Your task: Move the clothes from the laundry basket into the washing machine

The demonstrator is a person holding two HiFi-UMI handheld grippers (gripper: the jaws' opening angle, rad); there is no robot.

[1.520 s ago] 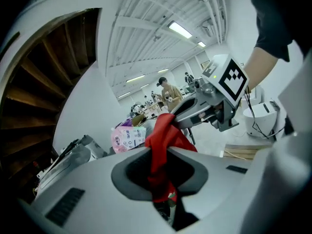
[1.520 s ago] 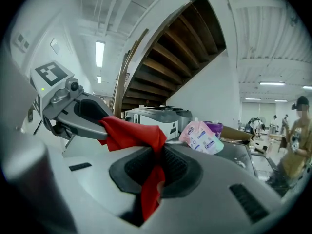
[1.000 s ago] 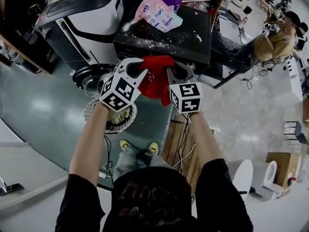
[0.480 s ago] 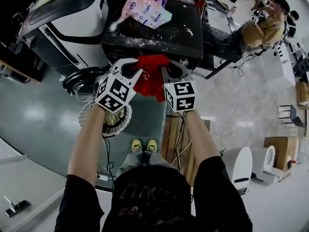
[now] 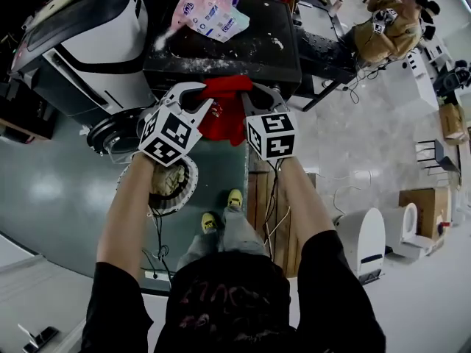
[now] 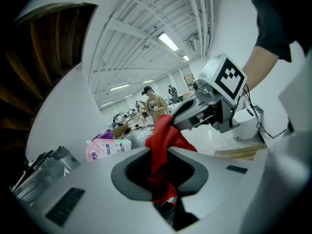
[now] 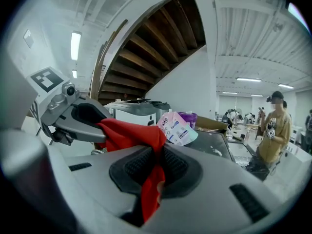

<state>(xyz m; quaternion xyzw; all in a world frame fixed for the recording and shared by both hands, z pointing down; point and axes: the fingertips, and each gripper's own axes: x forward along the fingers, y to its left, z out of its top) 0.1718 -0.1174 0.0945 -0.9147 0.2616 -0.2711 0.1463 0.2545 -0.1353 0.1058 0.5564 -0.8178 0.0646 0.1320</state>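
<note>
The head view looks down from high up. Each gripper view sits low and close, looking along its jaws. All three see the red cloth (image 5: 224,116).

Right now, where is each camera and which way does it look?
Head view: on the person's head, looking down at both forearms, left gripper, right gripper and the red cloth between them.
Left gripper view: on that gripper, along jaws shut on the cloth, towards the right gripper and forearm.
Right gripper view: on that gripper, along jaws shut on the cloth, towards the left gripper; no arm shows.
Shared: both gripper views show the cloth and pink pouch.
</note>
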